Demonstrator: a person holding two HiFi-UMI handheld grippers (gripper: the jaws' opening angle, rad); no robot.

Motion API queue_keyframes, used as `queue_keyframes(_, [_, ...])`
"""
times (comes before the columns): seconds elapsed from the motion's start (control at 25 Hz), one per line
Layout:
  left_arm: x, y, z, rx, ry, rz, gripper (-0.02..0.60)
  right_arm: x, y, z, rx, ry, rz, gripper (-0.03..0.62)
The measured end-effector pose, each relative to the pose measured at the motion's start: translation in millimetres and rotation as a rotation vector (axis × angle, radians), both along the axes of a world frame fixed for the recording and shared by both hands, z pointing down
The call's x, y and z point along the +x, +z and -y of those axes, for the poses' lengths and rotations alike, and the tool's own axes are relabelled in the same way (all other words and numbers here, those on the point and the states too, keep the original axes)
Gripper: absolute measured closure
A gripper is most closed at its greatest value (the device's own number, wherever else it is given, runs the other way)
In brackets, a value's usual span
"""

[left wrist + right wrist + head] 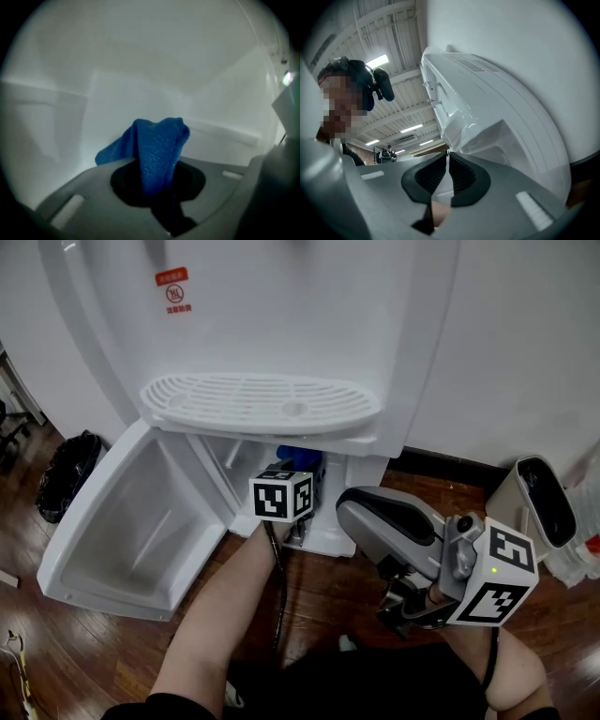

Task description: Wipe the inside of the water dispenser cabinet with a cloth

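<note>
The white water dispenser stands against the wall with its lower cabinet open and the door swung out to the left. My left gripper reaches into the cabinet and is shut on a blue cloth, which bunches up in front of the white back wall. In the head view the cloth shows just past the left gripper's marker cube. My right gripper hangs outside at the lower right, shut with nothing between its jaws, tilted up toward the dispenser.
A white drip tray juts out above the cabinet opening. A black bag sits on the floor at the left and a white bin at the right. A cable runs along my left forearm over the wooden floor.
</note>
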State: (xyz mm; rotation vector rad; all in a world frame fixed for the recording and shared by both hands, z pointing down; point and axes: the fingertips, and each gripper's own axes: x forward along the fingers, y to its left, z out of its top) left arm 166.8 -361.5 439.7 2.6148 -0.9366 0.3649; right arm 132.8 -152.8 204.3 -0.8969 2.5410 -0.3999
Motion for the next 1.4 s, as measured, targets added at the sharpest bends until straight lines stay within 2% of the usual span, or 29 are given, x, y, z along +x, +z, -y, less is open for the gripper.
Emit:
queue_keyframes(0.08, [24, 3, -31, -0.083, 0.158, -0.099, 0.517, 2, -5, -4, 0.030, -0.006, 0.029, 0.577])
queue_keyframes(0.12, [30, 1, -45, -0.100, 0.211, -0.141, 0.517, 3, -7, -5, 0.041, -0.009, 0.042, 0.577])
queue_keyframes(0.2, [28, -11, -65, -0.091, 0.250, -0.213, 0.520, 4, -10, -8, 0.056, -0.012, 0.063, 0.579])
queue_keyframes(0.28, [14, -29, -80, -0.039, 0.253, -0.261, 0.518, 5, -15, -11, 0.069, -0.013, 0.070, 0.579])
queue_keyframes(0.4, [-7, -64, -108, 0.079, 0.281, -0.293, 0.518, 2, -21, -14, 0.091, -0.025, 0.064, 0.582])
queue_keyframes(0.52, [-21, -108, -125, 0.146, 0.283, -0.400, 0.518, 0, -27, -17, 0.115, -0.039, 0.069, 0.582])
queue_keyframes(0.6, [-21, -130, -117, 0.120, 0.250, -0.497, 0.517, 0, -31, -19, 0.126, -0.038, 0.074, 0.582])
queue_keyframes(0.72, [-8, -137, -81, 0.002, 0.174, -0.618, 0.517, -1, -32, -23, 0.128, -0.033, 0.069, 0.582])
queue_keyframes(0.84, [7, -130, -42, -0.051, 0.091, -0.633, 0.518, -3, -31, -24, 0.131, -0.033, 0.052, 0.582])
queue_keyframes(1.0, [17, -120, -9, -0.078, 0.019, -0.656, 0.518, -6, -28, -24, 0.130, -0.043, 0.038, 0.582])
queue_keyframes(1.08, [21, -110, -4, -0.080, 0.016, -0.614, 0.518, -8, -26, -23, 0.127, -0.053, 0.035, 0.582])
queue_keyframes(1.16, [19, -89, -2, -0.096, -0.009, -0.534, 0.518, -10, -25, -22, 0.124, -0.062, 0.027, 0.582])
queue_keyframes(1.28, [8, -33, -8, -0.206, -0.067, -0.410, 0.518, -14, -22, -22, 0.122, -0.073, 0.012, 0.582])
queue_keyframes(1.32, [6, -15, -15, -0.248, -0.069, -0.393, 0.518, -15, -21, -22, 0.122, -0.075, 0.010, 0.582])
queue_keyframes(1.4, [4, 7, -30, -0.308, -0.062, -0.408, 0.518, -17, -21, -23, 0.121, -0.078, 0.005, 0.582])
